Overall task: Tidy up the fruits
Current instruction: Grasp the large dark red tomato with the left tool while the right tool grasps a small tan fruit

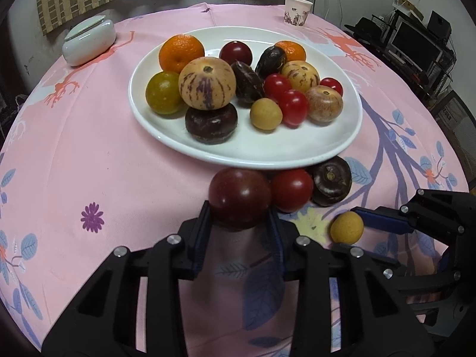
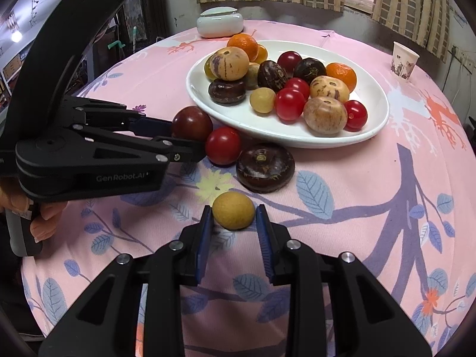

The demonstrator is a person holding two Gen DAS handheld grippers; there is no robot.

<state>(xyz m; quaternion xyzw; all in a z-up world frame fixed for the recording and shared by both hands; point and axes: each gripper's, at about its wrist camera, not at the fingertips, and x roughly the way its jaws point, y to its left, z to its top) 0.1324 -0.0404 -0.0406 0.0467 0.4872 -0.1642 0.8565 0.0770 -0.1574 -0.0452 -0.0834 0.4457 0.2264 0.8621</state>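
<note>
A white plate (image 1: 342, 136) holds several fruits: oranges, striped melons, red tomatoes, dark purple fruits. My left gripper (image 1: 240, 220) is shut on a dark red tomato (image 1: 239, 197) just in front of the plate; both also show in the right wrist view, gripper (image 2: 190, 136) and tomato (image 2: 191, 122). My right gripper (image 2: 233, 215) is shut on a small yellow fruit (image 2: 233, 210) on the cloth; the fruit also shows in the left wrist view (image 1: 346, 227). A red tomato (image 2: 223, 145) and a dark brown fruit (image 2: 264, 167) lie on the cloth by the plate's rim.
A pink floral cloth (image 1: 89, 163) covers the round table. A white lidded jar (image 1: 89, 40) stands at the back left, a paper cup (image 1: 297, 11) at the back right. Curtains hang behind; shelves with electronics stand at the right.
</note>
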